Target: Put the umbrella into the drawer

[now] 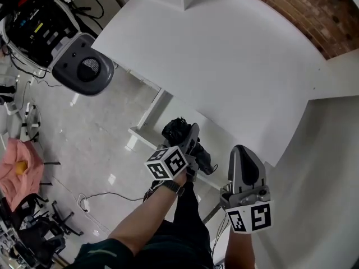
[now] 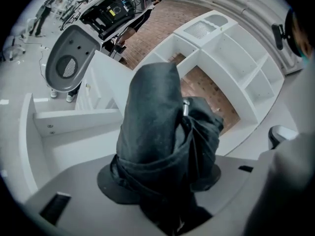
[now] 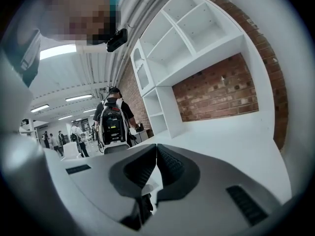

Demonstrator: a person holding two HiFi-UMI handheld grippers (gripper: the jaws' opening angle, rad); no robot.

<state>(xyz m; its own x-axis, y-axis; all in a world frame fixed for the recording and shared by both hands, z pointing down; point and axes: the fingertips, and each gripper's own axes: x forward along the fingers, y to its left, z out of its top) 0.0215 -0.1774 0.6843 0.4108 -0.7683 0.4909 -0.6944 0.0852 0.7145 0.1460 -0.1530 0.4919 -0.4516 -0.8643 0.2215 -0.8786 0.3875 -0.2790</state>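
Note:
A folded black umbrella (image 2: 152, 112) sticks out from between the pads of my left gripper (image 2: 162, 178), which is shut on it near its lower end. In the head view the same umbrella (image 1: 175, 129) hangs in my left gripper (image 1: 192, 139) just below the front edge of the white table (image 1: 224, 55). Beyond it is an open white drawer (image 2: 54, 119), also seen under the table edge (image 1: 145, 132). My right gripper (image 1: 242, 150) hovers to the right of the left one, by the table edge. Its jaws meet with nothing between them (image 3: 156, 149).
A grey rounded machine housing (image 1: 84, 69) and a cart of black equipment (image 1: 39, 21) stand at the left. A pink cloth (image 1: 19, 170) and cables (image 1: 84, 200) lie on the glossy floor. White shelving (image 3: 187, 43) lines a brick wall; a person with a backpack (image 3: 112, 122) stands far off.

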